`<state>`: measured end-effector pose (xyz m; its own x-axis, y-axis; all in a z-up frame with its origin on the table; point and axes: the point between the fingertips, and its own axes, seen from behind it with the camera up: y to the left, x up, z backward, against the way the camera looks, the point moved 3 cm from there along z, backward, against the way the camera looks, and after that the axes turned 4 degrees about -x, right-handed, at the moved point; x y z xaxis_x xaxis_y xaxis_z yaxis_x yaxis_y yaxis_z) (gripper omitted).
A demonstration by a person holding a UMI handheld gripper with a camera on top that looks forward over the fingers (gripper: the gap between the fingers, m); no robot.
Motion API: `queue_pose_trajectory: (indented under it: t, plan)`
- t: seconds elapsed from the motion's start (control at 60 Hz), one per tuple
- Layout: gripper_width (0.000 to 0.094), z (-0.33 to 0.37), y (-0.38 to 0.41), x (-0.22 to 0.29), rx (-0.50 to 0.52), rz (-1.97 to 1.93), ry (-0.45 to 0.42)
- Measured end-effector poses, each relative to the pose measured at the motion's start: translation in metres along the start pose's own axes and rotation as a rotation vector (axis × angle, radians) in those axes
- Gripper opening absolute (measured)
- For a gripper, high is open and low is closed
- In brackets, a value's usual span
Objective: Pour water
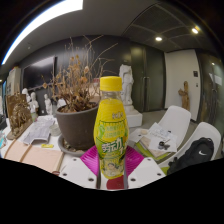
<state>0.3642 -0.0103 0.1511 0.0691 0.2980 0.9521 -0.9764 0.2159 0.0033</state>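
Observation:
A yellow plastic drink bottle (110,125) with a yellow cap and a green and yellow label stands upright between my fingers. My gripper (111,163) is shut on the bottle's lower body, with a pink pad (86,157) pressing on each side. The bottle's base is hidden between the fingers. The bottle appears held above the table.
A brown pot with dry branches (76,122) stands just behind and left of the bottle. A white statue (126,84) stands behind. White chairs (172,122) are to the right. Papers and clutter (40,130) lie on the table at the left.

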Motion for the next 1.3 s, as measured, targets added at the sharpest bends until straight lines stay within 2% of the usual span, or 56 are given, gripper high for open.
queue_pose_trajectory:
  t: [0.25,0.317,0.467,0.5,0.55,0.567,0.617,0.733,1.017,1.3]
  plan:
    - [0.0314,-0.028,-0.026,-0.079,-0.031,-0.002,0.116]
    - [0.0334,-0.029,-0.023,-0.082,-0.025,-0.003,0.088]
    - [0.0510,-0.024,-0.024,-0.081,-0.020,-0.014,0.112]
    - [0.0626,-0.022,-0.025,-0.082,-0.025,-0.029,0.127]
    - [0.0847,-0.016,-0.028,-0.079,-0.036,-0.039,0.138]
    - [0.0874,-0.013,-0.030,-0.077,-0.041,-0.039,0.142]
    - [0.0844,0.000,-0.030,-0.072,-0.052,-0.037,0.150]
    - [0.0857,0.044,-0.026,-0.059,-0.076,-0.024,0.180]
    - [0.0861,0.219,0.019,-0.042,-0.095,0.060,0.250]
    - [0.0861,0.382,0.060,-0.047,-0.067,0.146,0.249]
